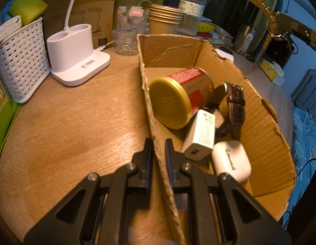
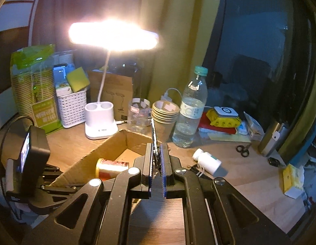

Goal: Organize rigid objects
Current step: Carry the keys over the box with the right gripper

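Note:
My left gripper point(image 1: 159, 143) is shut on the left wall of an open cardboard box point(image 1: 149, 106), one finger outside and one inside. The box holds a red and gold tin point(image 1: 178, 96) on its side, a white charger point(image 1: 200, 134), a white earbud case point(image 1: 231, 161) and a brown strap watch point(image 1: 235, 104). My right gripper point(image 2: 156, 153) is shut on a bunch of keys point(image 2: 154, 138), held in the air above and right of the box point(image 2: 109, 145). The keys point(image 1: 264, 10) also show at the upper right of the left wrist view.
A white pill bottle point(image 2: 206, 161), a binder clip point(image 2: 195, 168) and small scissors point(image 2: 242, 150) lie on the wooden table right of the box. Behind stand a lit desk lamp point(image 2: 100, 122), a white basket point(image 1: 21, 61), a glass jar point(image 1: 130, 30), stacked paper cups point(image 2: 164, 118) and a water bottle point(image 2: 190, 112).

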Demonstrator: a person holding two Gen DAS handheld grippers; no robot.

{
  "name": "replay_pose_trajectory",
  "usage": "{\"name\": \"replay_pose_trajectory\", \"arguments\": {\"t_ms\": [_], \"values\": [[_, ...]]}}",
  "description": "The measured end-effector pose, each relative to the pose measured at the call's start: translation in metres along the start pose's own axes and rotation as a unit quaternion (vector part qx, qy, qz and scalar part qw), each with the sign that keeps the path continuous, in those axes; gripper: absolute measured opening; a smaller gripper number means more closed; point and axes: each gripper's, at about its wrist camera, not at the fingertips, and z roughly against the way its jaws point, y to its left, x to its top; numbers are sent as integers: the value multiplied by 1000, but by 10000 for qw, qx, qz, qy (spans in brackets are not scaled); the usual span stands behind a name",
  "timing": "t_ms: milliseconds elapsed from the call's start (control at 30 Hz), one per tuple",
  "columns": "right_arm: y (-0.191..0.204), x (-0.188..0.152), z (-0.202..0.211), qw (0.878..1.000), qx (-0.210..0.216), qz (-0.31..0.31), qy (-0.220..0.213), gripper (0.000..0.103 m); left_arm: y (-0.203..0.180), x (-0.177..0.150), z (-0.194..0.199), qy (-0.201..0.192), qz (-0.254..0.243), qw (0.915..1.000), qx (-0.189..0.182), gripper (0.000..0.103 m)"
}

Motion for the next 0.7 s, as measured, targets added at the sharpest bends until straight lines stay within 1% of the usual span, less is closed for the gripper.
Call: {"name": "replay_pose_trajectory", "arguments": {"t_ms": [367, 700], "values": [[10, -12, -30, 9992, 204, -8, 338, 7, 0, 0, 0, -1, 0, 10000, 0, 14], [10, -28, -58, 9975, 217, -49, 672, 7, 0, 0, 0, -2, -1, 10000, 1, 14]]}}
